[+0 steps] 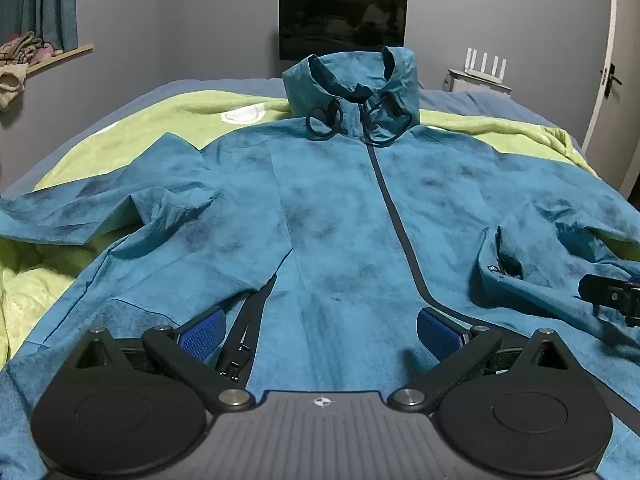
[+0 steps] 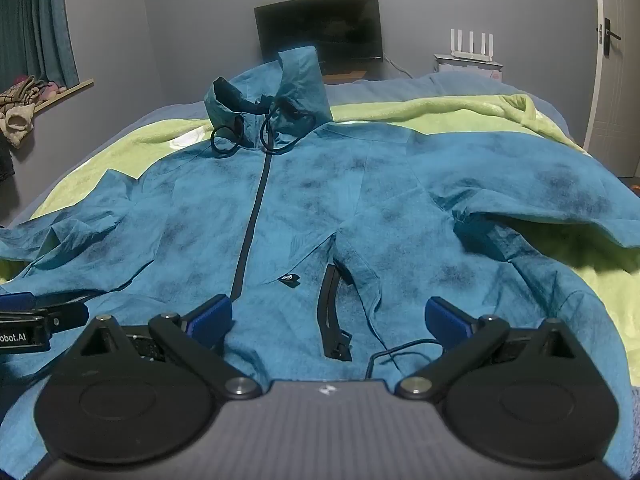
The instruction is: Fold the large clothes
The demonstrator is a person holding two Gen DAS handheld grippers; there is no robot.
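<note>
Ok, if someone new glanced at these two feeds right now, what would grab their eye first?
The big teal jacket fills both views, spread front-up and zipped on the lime-green blanket, with its hood standing up at the far end. Next come the two open hand-held grippers: the left hand-held gripper hovers low over the hem beside the left pocket zip, the right hand-held gripper by the other pocket. A dark TV sits behind.

Jacket (image 1: 344, 216) flat on blanket (image 1: 240, 108); TV (image 1: 343, 26) behind bed.
</note>
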